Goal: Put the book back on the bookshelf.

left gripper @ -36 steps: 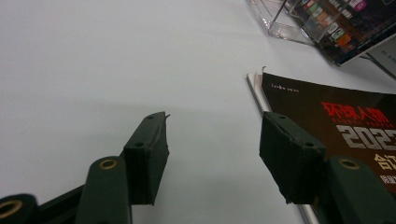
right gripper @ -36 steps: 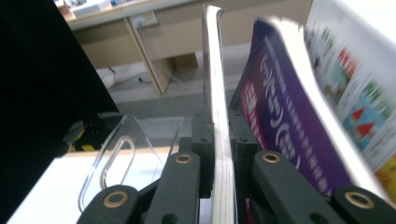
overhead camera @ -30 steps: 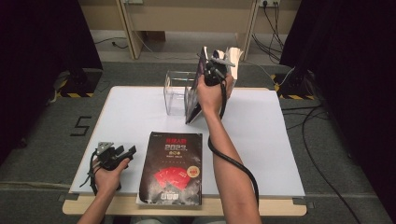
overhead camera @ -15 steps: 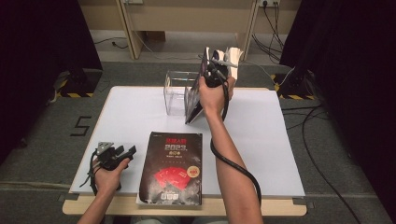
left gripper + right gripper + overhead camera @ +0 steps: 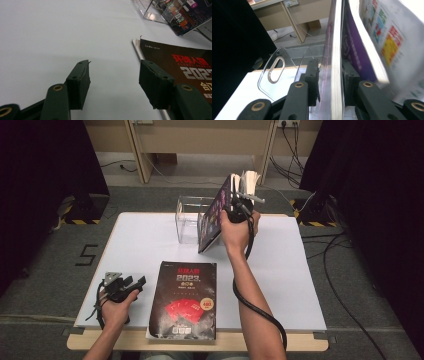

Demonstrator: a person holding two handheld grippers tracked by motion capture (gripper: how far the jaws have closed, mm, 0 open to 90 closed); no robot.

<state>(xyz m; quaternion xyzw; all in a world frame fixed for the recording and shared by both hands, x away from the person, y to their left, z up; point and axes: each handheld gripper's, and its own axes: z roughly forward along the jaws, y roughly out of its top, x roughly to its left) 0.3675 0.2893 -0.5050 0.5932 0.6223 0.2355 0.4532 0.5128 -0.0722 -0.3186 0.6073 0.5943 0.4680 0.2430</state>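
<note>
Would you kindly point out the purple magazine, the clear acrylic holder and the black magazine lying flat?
purple magazine (image 5: 216, 215), high view, on its tilted front cover.
clear acrylic holder (image 5: 189, 222), high view, on its front wall.
black magazine (image 5: 186, 301), high view, on the cover's middle.

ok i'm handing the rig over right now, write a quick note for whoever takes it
Right gripper: at the top edge of the purple magazine, which stands tilted with its lower end at the clear acrylic holder. Its jaws have just been opening; the magazine is between them and the left pad looks slightly clear of the cover.
Left gripper: open and holding nothing, resting on the white table beside the dark magazine.
Done: purple magazine brought to the holder, release begun.
Left: check it is seated, withdraw the right gripper, then probably stand the dark magazine, lying flat at the near edge, in the holder too.
</note>
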